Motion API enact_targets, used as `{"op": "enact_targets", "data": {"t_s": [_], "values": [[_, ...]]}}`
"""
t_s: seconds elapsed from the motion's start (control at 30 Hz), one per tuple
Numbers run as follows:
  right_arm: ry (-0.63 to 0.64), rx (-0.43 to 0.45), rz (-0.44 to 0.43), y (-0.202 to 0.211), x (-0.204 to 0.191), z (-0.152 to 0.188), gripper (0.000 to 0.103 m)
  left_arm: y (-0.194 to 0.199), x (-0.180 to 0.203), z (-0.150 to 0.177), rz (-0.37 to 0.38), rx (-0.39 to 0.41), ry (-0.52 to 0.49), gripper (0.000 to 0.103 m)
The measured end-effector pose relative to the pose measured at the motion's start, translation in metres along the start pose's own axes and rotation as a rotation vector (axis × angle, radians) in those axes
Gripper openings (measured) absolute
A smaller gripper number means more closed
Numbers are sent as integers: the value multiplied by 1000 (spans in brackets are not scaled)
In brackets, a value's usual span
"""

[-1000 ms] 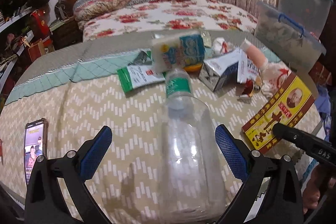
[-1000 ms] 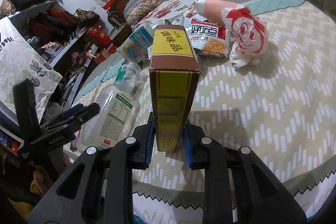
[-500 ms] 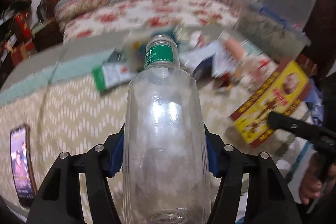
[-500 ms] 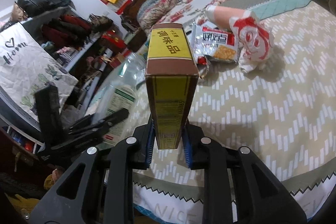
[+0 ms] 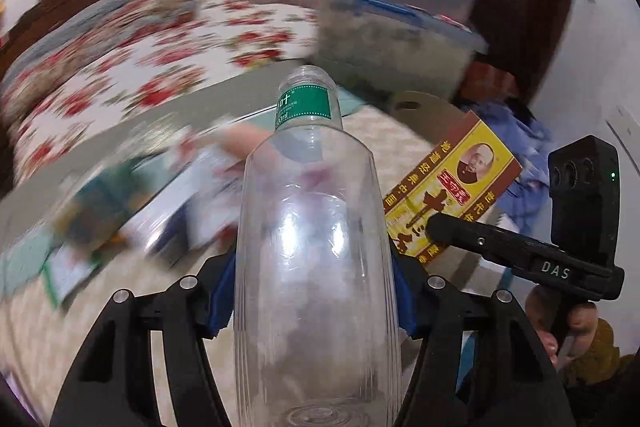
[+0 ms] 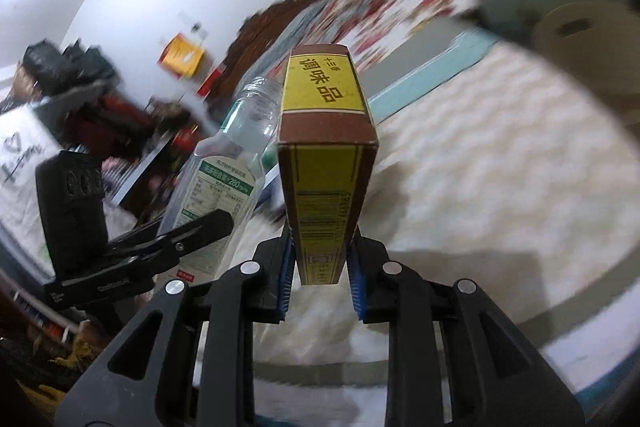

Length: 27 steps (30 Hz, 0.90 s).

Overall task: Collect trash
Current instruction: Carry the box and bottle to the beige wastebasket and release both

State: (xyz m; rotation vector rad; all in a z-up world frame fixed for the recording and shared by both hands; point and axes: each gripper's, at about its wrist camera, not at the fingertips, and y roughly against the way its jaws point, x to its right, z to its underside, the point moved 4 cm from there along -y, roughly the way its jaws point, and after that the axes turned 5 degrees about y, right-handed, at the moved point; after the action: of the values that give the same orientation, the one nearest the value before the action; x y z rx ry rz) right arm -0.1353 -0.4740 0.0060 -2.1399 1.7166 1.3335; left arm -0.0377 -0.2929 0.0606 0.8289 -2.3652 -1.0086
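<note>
My left gripper (image 5: 312, 291) is shut on a clear plastic bottle (image 5: 316, 247) with a green neck label, held up above the bed. The same bottle shows in the right wrist view (image 6: 224, 179), gripped by the left gripper (image 6: 192, 231). My right gripper (image 6: 322, 279) is shut on a yellow and brown seasoning box (image 6: 326, 163), held upright above the patterned cover. The box also shows in the left wrist view (image 5: 452, 187), to the right of the bottle. More wrappers and cartons (image 5: 168, 195) lie blurred on the bed to the left.
Stacked clear storage bins (image 5: 400, 43) stand at the bed's far right. A floral quilt (image 5: 140, 67) covers the far bed. A tape roll (image 6: 588, 47) lies at the right. Cluttered shelves (image 6: 80, 115) and a white bag (image 6: 20, 167) are on the left.
The left gripper closed on the bottle and lifted it. Both grippers have since swung to the right with their loads; the background is motion-blurred.
</note>
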Motion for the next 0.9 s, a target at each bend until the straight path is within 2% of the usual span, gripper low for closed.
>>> {"op": "enact_targets", "data": {"t_s": [0.17,0.3,0.4,0.53,0.57,0.6,0.63,0.67,0.7,0.77,0.9], "values": [[-59,115,139,45,60,-27,26,-52,65,-51,107,-31,-121,59],[-107,178,237,69,108,-55,26,-112,116,-98,207,-98,-165,60],[-132,203,320,80,143,-80,26,-156,143,-124,236,-144,-184,60],[-138,190,401,75,179,-101,28,-211,170,-146,233,-210,-179,61],[-135,184,413,73,184,-104,28,-227,175,-151,222,-226,-179,68],[-132,171,428,67,192,-110,29,-236,178,-155,203,-230,-179,81],[-139,160,432,64,197,-111,41,-245,178,-158,163,-225,-171,84],[-158,155,436,61,201,-112,52,-247,175,-159,143,-219,-162,84],[-174,174,441,69,205,-107,70,-250,173,-161,128,-218,-149,84],[-175,206,446,71,205,-108,71,-243,166,-164,141,-210,-114,84],[-156,245,441,75,198,-107,70,-191,143,-164,160,-114,-87,84]]}}
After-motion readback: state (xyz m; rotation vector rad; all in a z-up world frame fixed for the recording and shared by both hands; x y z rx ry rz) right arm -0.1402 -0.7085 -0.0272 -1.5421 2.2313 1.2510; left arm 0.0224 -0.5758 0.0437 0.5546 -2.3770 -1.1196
